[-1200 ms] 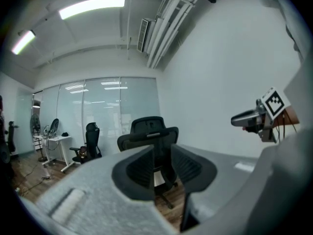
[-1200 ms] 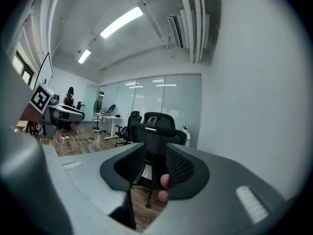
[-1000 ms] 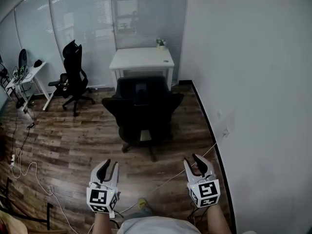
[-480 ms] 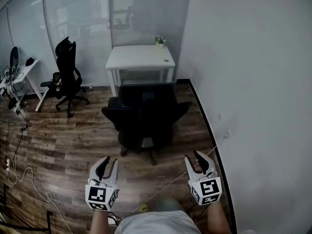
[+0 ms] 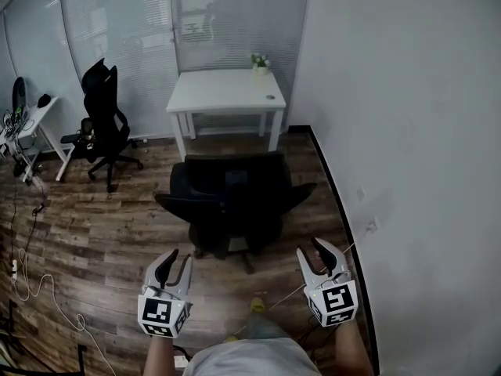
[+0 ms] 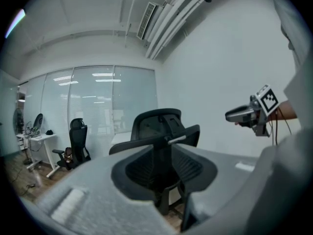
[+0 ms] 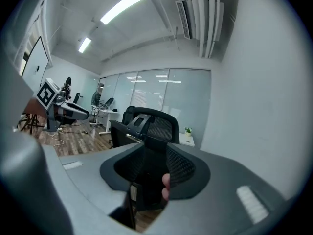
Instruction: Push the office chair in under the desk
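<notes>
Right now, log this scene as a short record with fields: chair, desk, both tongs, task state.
chair: black mesh-backed office chair, backrest toward the person, standing in front of the desk
desk: white rectangular desk, small potted plant at its far right corner
left tongs: open, empty, not touching the chair
right tongs: open, empty, not touching the chair
other: second black office chair off to the left
task state: chair not yet under the desk
</notes>
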The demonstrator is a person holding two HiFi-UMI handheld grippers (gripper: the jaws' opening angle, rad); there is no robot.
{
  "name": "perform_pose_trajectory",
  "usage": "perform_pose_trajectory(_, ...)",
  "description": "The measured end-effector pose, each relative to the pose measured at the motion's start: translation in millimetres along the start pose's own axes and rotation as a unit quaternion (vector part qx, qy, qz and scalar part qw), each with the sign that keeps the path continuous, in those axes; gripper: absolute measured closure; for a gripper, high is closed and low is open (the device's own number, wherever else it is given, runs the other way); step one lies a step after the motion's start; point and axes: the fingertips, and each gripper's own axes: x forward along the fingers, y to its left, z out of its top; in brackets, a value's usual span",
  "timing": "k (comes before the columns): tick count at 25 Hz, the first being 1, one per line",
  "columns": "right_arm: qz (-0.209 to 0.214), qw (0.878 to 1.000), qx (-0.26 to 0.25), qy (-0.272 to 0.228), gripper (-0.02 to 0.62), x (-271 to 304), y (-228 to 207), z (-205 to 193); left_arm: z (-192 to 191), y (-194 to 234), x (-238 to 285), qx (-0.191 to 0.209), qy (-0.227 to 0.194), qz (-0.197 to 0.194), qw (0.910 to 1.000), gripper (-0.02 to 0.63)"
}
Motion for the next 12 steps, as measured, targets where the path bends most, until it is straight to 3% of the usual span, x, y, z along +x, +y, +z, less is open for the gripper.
perform_pose_trajectory(12, 0.104, 0.993, -0.059, 0.020, 0.472, 135, -84, 5, 15, 35, 140, 0.038, 0.064, 0.011, 0.9972, 0.476)
